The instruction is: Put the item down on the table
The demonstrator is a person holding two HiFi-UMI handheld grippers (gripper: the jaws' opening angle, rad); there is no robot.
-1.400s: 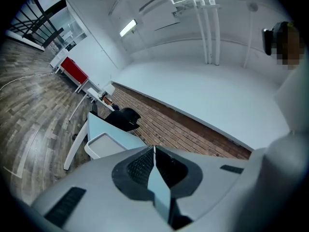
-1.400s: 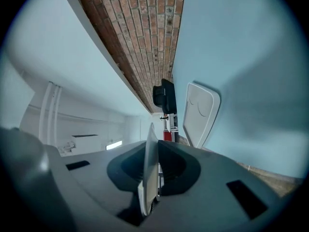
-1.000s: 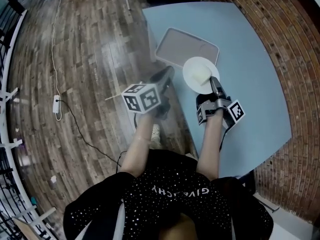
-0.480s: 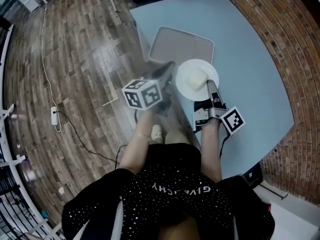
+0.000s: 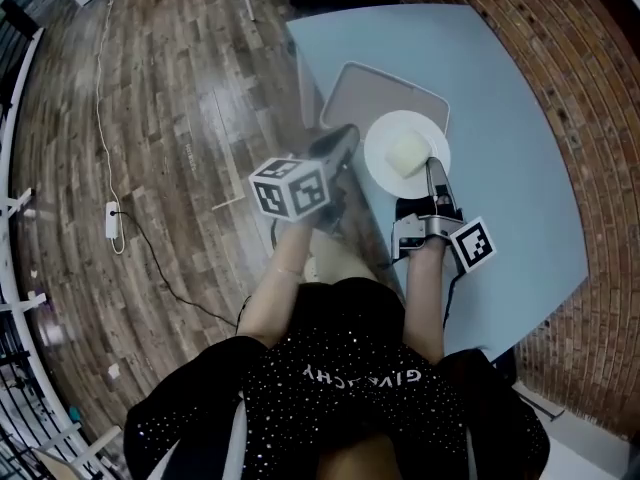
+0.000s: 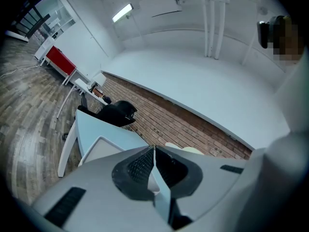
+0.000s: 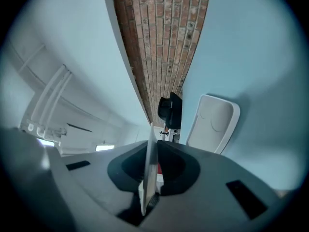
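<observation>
A white round plate (image 5: 378, 160) with a pale yellowish block (image 5: 406, 153) on it is over the light blue table (image 5: 500, 118), just in front of the grey tray (image 5: 385, 90). My right gripper (image 5: 431, 171) is shut on the plate's near rim, and the right gripper view shows that rim edge-on (image 7: 148, 173) between the jaws. I cannot tell whether the plate touches the table. My left gripper (image 5: 346, 138) hangs by the table's left edge, shut and empty, with its tips (image 6: 154, 152) together.
The empty grey tray (image 7: 212, 122) lies beyond the plate. A brick wall (image 5: 590, 88) borders the table's right side. A black chair (image 6: 116, 112) stands at the far end. Wooden floor (image 5: 150, 148) with a white cable and power strip (image 5: 114, 214) lies to the left.
The head view has shifted a little. The right gripper keeps hold of the plate beside the tray, and the left gripper stays shut near the table's edge.
</observation>
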